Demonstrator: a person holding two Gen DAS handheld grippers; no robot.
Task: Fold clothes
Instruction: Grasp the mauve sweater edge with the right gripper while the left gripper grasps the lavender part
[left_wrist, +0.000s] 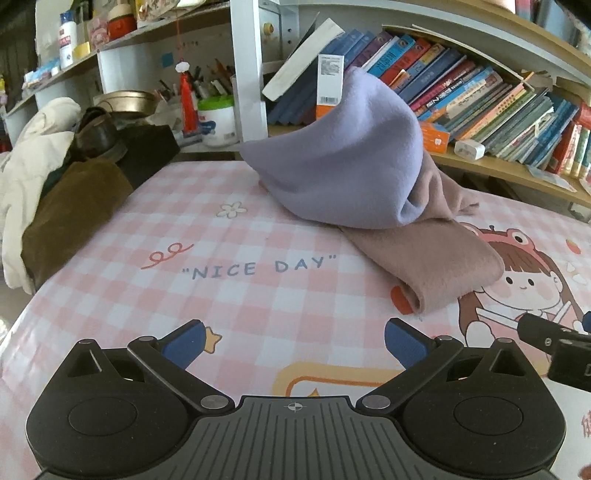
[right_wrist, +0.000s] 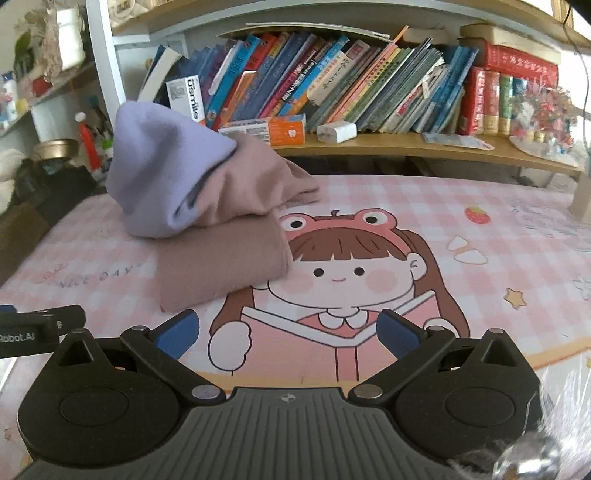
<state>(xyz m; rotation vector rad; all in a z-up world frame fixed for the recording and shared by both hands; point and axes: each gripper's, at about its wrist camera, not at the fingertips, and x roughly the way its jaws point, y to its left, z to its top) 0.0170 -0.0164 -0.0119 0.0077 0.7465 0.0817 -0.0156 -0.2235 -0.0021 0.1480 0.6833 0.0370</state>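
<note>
The clothes lie on the far part of the table (left_wrist: 258, 295): a lilac garment (left_wrist: 343, 158) bunched into a tall hump that leans back toward the bookshelf (left_wrist: 480, 92), and a dusty-pink garment (left_wrist: 424, 258) folded beneath it. The pink piece's long axis runs from under the hump toward the near right in the left wrist view, ending in a rolled edge on the cartoon girl print (right_wrist: 340, 273) (its far end is hidden under the lilac cloth). What kind of garments they are cannot be made out.

The left hand-held gripper (left_wrist: 293, 341) hovers low over the checked cloth, aimed at the pile, its blue pads wide apart and empty. The right hand-held gripper (right_wrist: 288, 334) sits level beside it, spread just as wide, holding nothing. Each one's edge shows in the other's view.
</note>
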